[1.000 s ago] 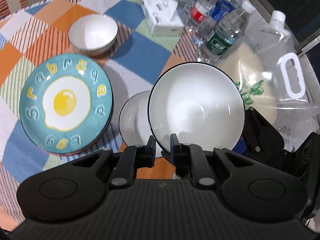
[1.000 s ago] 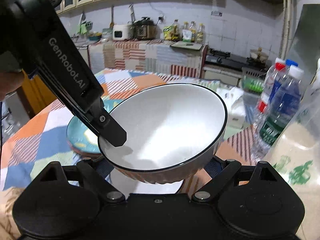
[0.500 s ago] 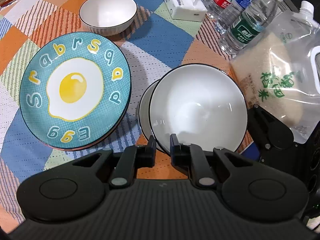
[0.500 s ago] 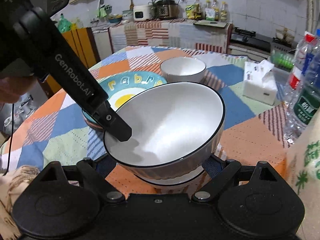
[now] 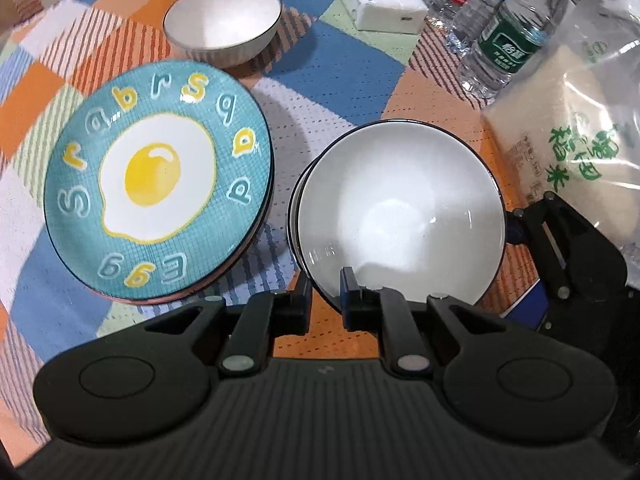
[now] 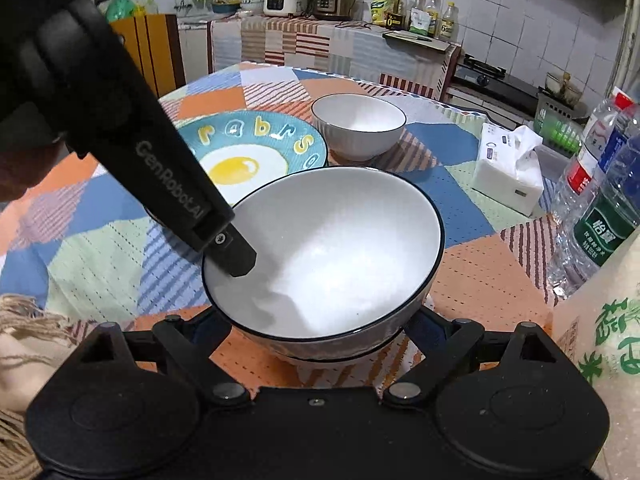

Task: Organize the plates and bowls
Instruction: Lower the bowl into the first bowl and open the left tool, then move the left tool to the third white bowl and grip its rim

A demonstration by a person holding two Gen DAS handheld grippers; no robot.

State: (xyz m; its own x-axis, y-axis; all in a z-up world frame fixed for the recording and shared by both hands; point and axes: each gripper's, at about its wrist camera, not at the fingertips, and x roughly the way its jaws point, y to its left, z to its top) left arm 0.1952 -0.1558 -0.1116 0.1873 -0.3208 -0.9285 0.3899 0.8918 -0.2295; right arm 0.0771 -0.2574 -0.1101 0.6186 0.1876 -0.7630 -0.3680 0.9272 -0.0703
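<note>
My left gripper (image 5: 325, 298) is shut on the near rim of a white bowl with a dark rim (image 5: 400, 208). That bowl sits nested in a second white bowl (image 5: 295, 204) on the tablecloth. In the right wrist view the same bowl (image 6: 332, 248) fills the middle, with the lower bowl (image 6: 340, 354) showing under it. My right gripper (image 6: 320, 320) has its fingers spread wide on both sides of the bowl's base. The left gripper's finger (image 6: 232, 252) reaches inside the rim. A teal egg plate (image 5: 156, 184) lies left, atop another plate.
A third white bowl (image 5: 222, 20) stands farther back. A tissue box (image 5: 376, 0), water bottles (image 5: 508, 40) and a rice bag (image 5: 568, 152) crowd the right side. A patchwork cloth (image 5: 336, 72) covers the round table. A kitchen counter (image 6: 328, 40) stands behind.
The held bowl has come down from above the table into the second bowl. Both grippers moved down with it.
</note>
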